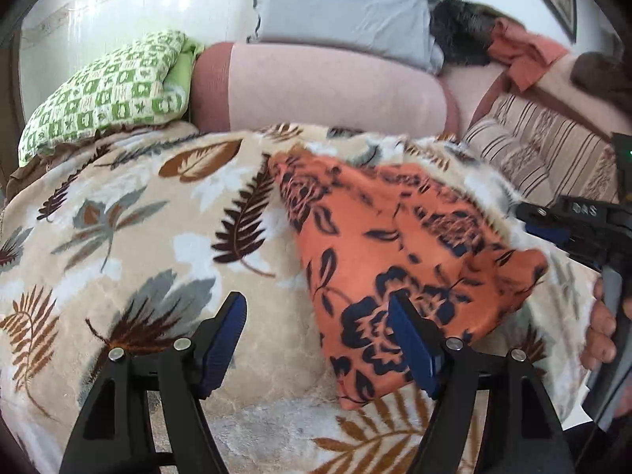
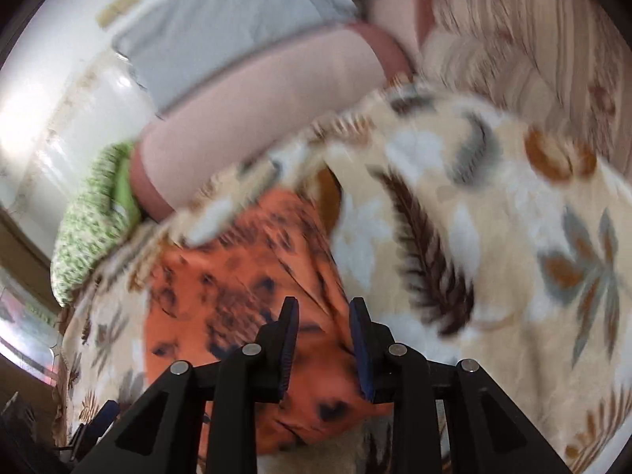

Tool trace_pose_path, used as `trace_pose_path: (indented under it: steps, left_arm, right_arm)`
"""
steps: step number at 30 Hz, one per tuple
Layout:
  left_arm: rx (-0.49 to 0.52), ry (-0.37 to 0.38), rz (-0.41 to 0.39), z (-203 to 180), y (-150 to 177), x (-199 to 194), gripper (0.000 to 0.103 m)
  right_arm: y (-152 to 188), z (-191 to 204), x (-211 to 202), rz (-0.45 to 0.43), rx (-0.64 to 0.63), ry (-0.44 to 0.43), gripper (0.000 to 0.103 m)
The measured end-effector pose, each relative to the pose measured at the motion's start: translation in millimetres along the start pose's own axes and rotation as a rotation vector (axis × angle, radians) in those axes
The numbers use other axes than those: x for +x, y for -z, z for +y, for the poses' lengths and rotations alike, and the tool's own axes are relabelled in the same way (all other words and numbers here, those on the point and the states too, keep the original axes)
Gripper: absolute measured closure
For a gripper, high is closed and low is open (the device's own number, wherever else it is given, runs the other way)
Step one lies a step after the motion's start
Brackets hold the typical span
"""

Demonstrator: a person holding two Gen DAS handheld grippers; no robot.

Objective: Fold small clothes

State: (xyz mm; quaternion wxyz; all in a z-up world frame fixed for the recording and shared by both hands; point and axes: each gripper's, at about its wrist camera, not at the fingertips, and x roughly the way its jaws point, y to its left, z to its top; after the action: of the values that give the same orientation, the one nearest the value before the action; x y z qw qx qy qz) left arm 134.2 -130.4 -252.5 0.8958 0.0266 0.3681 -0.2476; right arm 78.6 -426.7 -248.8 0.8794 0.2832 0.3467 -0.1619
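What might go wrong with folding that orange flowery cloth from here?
The right gripper has the orange cloth between half-closed fingers, but blur hides whether it grips; the cloth could slip. The left gripper is open, one finger over the cloth's edge; closing, it might also pinch the plush leaf blanket.

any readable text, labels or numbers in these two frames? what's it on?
"DAS": embossed letters on the black body of the right claw, seen in the left wrist view; blurred, so the reading is uncertain and there may be more characters.
No other text: none on the orange floral garment, the leaf-print blanket or the green checked pillow.
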Motion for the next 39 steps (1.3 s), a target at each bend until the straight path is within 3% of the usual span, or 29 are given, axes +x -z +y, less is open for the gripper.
trace_pose_path:
  steps: [2, 6, 11, 16, 19, 22, 27, 31, 34, 37, 39]
  left_arm:
    - [0.01, 0.01, 0.018, -2.1, 1.2, 2.5, 0.027]
    - [0.038, -0.001, 0.076, -6.4, 8.4, 18.0, 0.027]
    - [0.064, -0.019, 0.14, -7.0, 19.5, 33.6, 0.027]
    - [0.078, -0.015, 0.183, -7.0, 23.1, 46.7, 0.021]
    - [0.023, 0.015, 0.208, 0.5, 21.1, 48.2, 0.021]
    - [0.035, 0.02, 0.201, 0.9, 22.1, 46.7, 0.021]
    - [0.032, 0.023, 0.201, 0.6, 22.2, 47.6, 0.021]
    - [0.027, 0.028, 0.204, 1.9, 20.7, 48.1, 0.021]
    - [0.028, 0.028, 0.2, 4.1, 19.2, 48.2, 0.021]
    - [0.024, 0.042, 0.205, 4.9, 18.1, 47.5, 0.021]
    - [0.028, 0.043, 0.184, 4.2, 15.8, 43.4, 0.021]
  right_arm:
    - [-9.4, 9.2, 0.3, 0.007, -0.017, -0.091, 0.074]
    - [-30.7, 34.3, 29.5, 0.093, -0.049, -0.156, 0.074]
    - [-52.1, 51.6, 90.5, 0.211, -0.026, -0.142, 0.074]
    - [-50.4, 38.9, 164.4, 0.384, 0.041, -0.058, 0.074]
    - [-58.1, 44.6, 166.4, 0.403, 0.042, -0.051, 0.073]
    - [-70.2, 66.8, 157.1, 0.371, -0.012, -0.153, 0.073]
    - [-63.5, 133.3, 170.8, 0.53, -0.138, -0.359, 0.073]
    - [-45.7, 172.2, 200.6, 0.607, -0.234, -0.31, 0.073]
    - [-29.2, 183.9, 245.8, 0.65, -0.285, -0.221, 0.072]
    - [-42.5, 177.7, 241.4, 0.646, -0.192, -0.258, 0.072]
    - [-52.0, 169.0, 223.2, 0.587, -0.169, -0.274, 0.072]
